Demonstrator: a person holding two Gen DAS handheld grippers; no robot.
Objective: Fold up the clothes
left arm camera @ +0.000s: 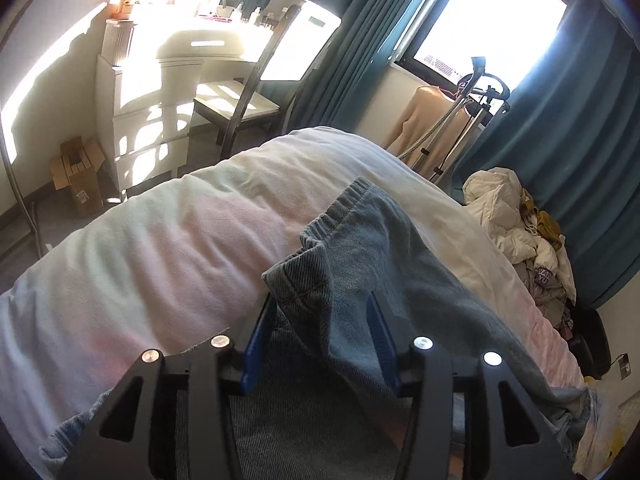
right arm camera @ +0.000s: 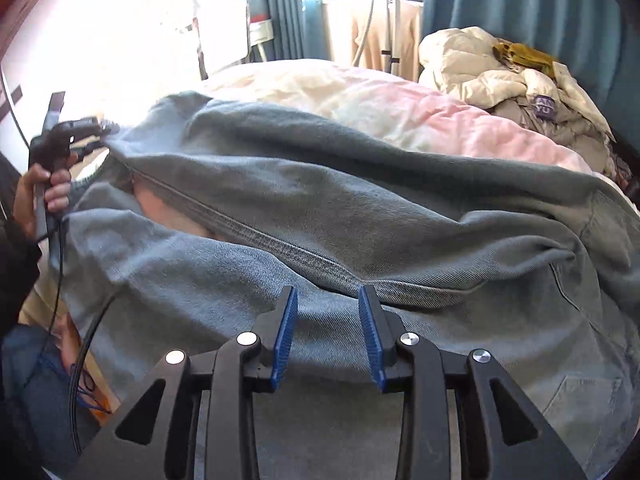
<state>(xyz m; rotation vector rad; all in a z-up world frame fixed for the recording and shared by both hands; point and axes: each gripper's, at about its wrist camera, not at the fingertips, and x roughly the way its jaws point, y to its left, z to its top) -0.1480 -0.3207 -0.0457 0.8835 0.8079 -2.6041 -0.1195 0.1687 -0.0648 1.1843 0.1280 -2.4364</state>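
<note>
A pair of light blue jeans lies spread across the bed's pale quilt. In the left wrist view a folded corner of the jeans, with the elastic waistband behind it, drapes over my left gripper. Its blue pads stand apart with denim between and over them. My left gripper also shows in the right wrist view, held by a hand at the jeans' far left end. My right gripper is open, its blue pads just above the denim near a long seam, holding nothing.
A pile of crumpled clothes sits at the bed's far right. Beyond the bed stand a white dresser, a chair, a garment steamer stand and teal curtains. A cardboard box sits on the floor.
</note>
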